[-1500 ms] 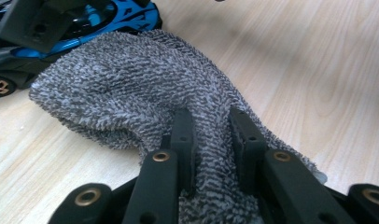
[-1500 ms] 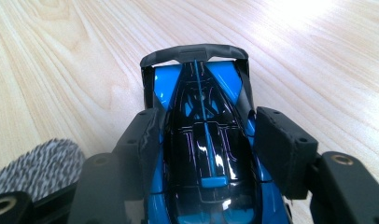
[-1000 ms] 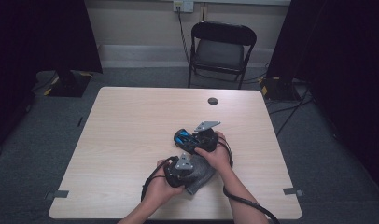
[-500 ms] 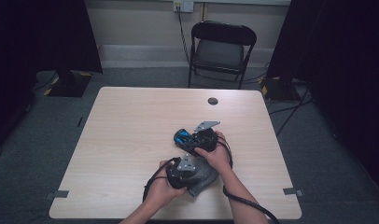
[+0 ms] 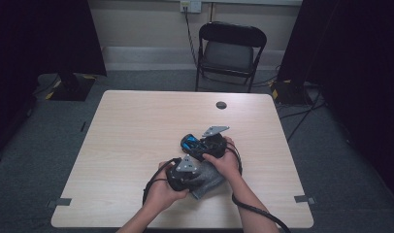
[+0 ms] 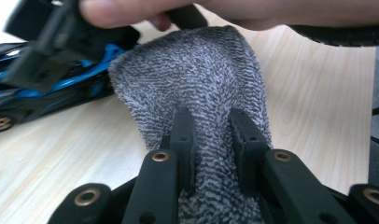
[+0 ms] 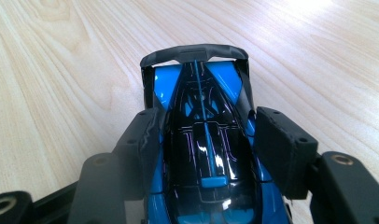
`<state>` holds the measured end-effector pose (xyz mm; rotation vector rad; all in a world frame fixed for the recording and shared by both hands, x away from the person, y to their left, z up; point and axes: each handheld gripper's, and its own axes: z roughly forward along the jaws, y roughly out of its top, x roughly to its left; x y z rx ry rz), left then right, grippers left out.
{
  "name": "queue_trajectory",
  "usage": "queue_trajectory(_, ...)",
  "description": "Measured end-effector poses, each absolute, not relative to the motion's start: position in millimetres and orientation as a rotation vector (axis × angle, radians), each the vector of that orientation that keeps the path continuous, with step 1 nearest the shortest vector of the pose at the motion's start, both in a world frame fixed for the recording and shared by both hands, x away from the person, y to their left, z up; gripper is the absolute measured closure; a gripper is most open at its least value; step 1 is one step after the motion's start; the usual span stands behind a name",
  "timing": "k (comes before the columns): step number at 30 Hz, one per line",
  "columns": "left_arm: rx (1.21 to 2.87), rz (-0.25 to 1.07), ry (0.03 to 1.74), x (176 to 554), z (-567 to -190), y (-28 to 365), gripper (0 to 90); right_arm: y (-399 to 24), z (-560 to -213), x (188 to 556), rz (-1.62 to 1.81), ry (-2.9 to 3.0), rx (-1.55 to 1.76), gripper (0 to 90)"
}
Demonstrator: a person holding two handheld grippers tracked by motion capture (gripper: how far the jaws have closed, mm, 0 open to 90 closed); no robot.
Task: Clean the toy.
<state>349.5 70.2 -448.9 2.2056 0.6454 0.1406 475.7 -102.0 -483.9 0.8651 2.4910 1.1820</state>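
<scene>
The toy car point(image 7: 204, 154) I'm working on is glossy blue and black, low and sleek, with a dark rear wing and a thin blue line running down its roof. In the high view it point(image 5: 191, 144) sits on the counter point(image 5: 137, 131) just right of centre, in the lower half of the frame. My right gripper point(image 7: 206, 140) has its jaws set around the car's body, one pad on each flank, clamping it. In my left gripper point(image 6: 213, 140) the jaws are drawn narrow on a fold of grey, speckled knit cloth point(image 6: 197, 88), which stretches up toward the car point(image 6: 43, 93) at the left of that view. In the high view the cloth point(image 5: 207, 177) lies below the car, between my two hands. A finger point(image 6: 131, 9) of my right hand crowds the top of the left gripper view, partly covering the car. Farther up the counter lies a small dark round disc point(image 5: 221, 105), and beyond the far edge stands a black folding chair point(image 5: 230, 53).
</scene>
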Motion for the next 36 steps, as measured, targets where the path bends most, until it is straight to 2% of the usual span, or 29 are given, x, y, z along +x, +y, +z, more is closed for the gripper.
queue_trajectory(13, 2.118, 0.233, 0.755, 366.4, -431.8, 113.9, 74.0, -101.9, -484.0, 475.2, 1.182, 2.487, 0.865, 41.3)
queue_trajectory(25, 2.079, 0.272, 0.842, 376.7, -429.3, 142.6, 74.2, -101.8, -484.1, 475.3, 1.182, 2.487, 0.862, 41.3)
queue_trajectory(36, 2.016, 0.372, 0.945, 385.2, -430.9, 165.5, 74.2, -101.3, -483.8, 475.4, 1.176, 2.489, 0.86, 41.3)
